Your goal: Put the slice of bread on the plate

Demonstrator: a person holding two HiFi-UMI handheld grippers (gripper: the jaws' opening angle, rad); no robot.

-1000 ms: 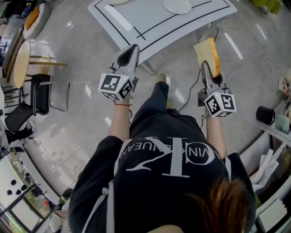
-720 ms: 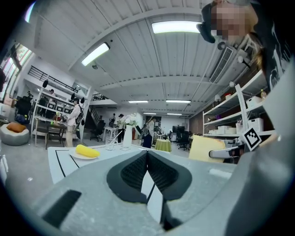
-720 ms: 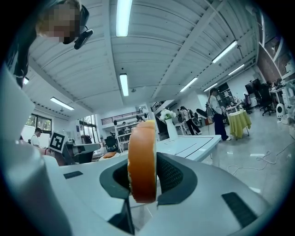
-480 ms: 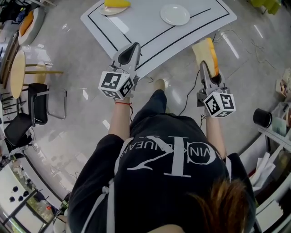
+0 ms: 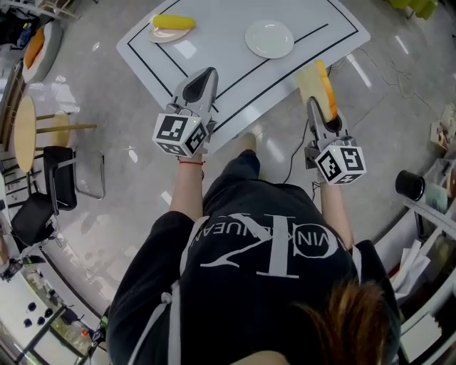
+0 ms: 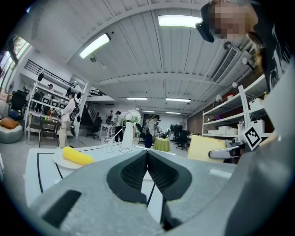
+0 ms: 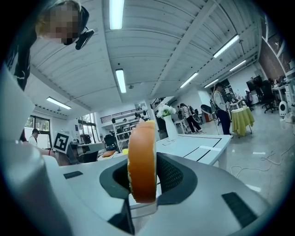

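My right gripper (image 5: 318, 107) (image 7: 144, 177) is shut on a slice of bread (image 5: 318, 85) (image 7: 142, 159), held on edge with its brown crust toward the right gripper camera. The bread hangs over the near right edge of the white table (image 5: 214, 50). An empty white plate (image 5: 269, 38) sits on the table ahead and left of the bread. My left gripper (image 5: 203, 80) (image 6: 147, 159) is shut with nothing in it and reaches over the table's near edge.
A second plate with a yellow banana-like item (image 5: 173, 22) (image 6: 77, 156) sits at the table's far left. Black lines mark a rectangle on the tabletop. A stool (image 5: 25, 114) and black chair (image 5: 60, 171) stand left; shelving (image 5: 427, 207) stands right. A cable (image 5: 296, 153) crosses the floor.
The person has walked toward the table with both grippers. The table and its two plates have come closer and further into view. The bread stays gripped the same way.
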